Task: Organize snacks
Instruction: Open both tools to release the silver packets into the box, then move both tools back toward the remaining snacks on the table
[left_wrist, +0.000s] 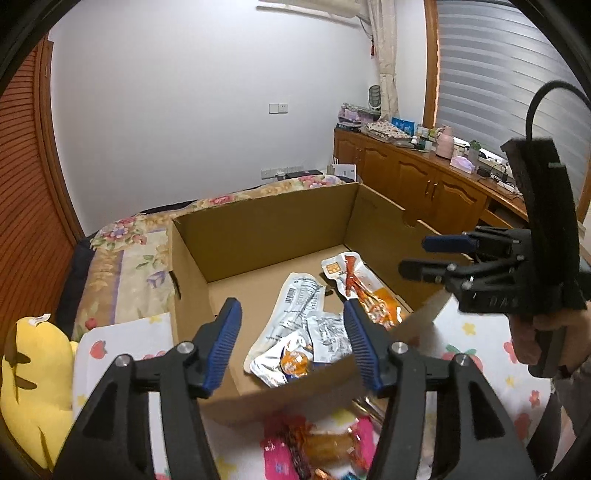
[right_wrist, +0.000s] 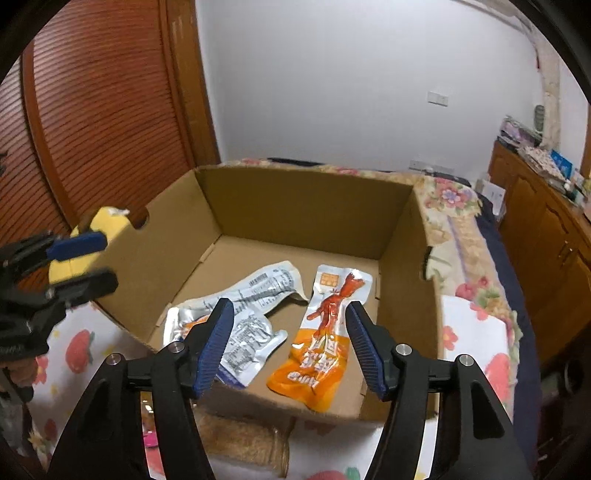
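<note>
Left gripper (left_wrist: 291, 339): black angular plastic linkage arms, silver round screw heads at the pivots, fingers faced with ribbed blue pads (left_wrist: 227, 334). Right gripper (right_wrist: 290, 339): same build, black frame, silver screws, ribbed blue pads (right_wrist: 364, 341). In the left wrist view, at 3 o'clock, the right unit shows a black pistol-style handle, faint embossed lettering and a black cable (left_wrist: 546, 96) looping at 2 o'clock.

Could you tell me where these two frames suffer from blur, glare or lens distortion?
Left wrist view: the pink and orange snack packets at the bottom edge are smeared; fisheye bends the door frame.
Right wrist view: the left gripper is slightly blurred, and glare sits on the silver packet; the cardboard box stays sharp.
</note>
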